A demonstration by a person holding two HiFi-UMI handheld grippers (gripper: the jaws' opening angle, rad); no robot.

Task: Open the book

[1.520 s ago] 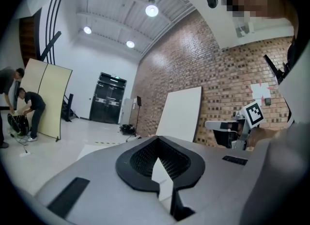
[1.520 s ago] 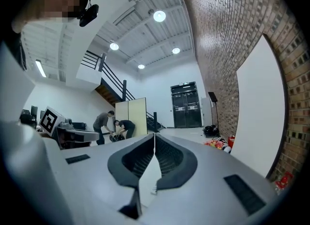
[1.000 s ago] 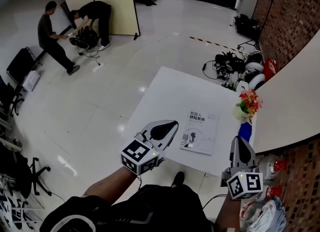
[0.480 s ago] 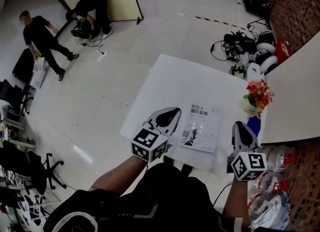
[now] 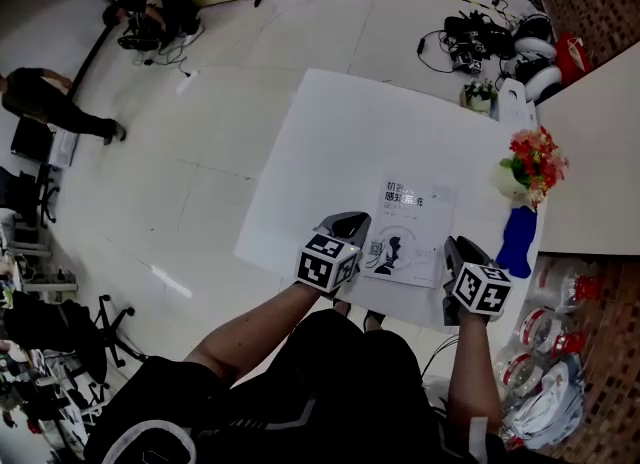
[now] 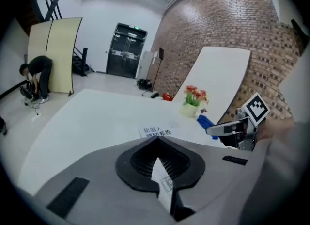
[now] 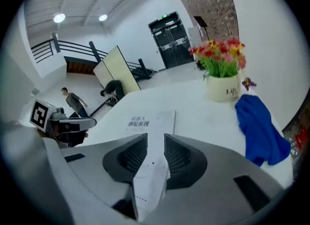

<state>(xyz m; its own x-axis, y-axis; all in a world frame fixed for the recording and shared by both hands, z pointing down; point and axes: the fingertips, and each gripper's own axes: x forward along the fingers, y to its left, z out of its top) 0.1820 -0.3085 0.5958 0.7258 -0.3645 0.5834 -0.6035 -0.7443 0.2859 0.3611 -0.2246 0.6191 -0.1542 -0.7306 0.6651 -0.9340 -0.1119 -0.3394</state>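
The left gripper (image 5: 350, 224), closed, and right gripper (image 5: 453, 245), parted, are flanking the thin white paperback book (image 5: 412, 232): probably light, floppy; take its frame-right edge.

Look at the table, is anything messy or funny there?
Only the blue cloth looks out of place: it lies crumpled in a heap at the right edge of the table, next to the flower pot. The book lies flat and closed, and the pot stands upright with nothing spilled.
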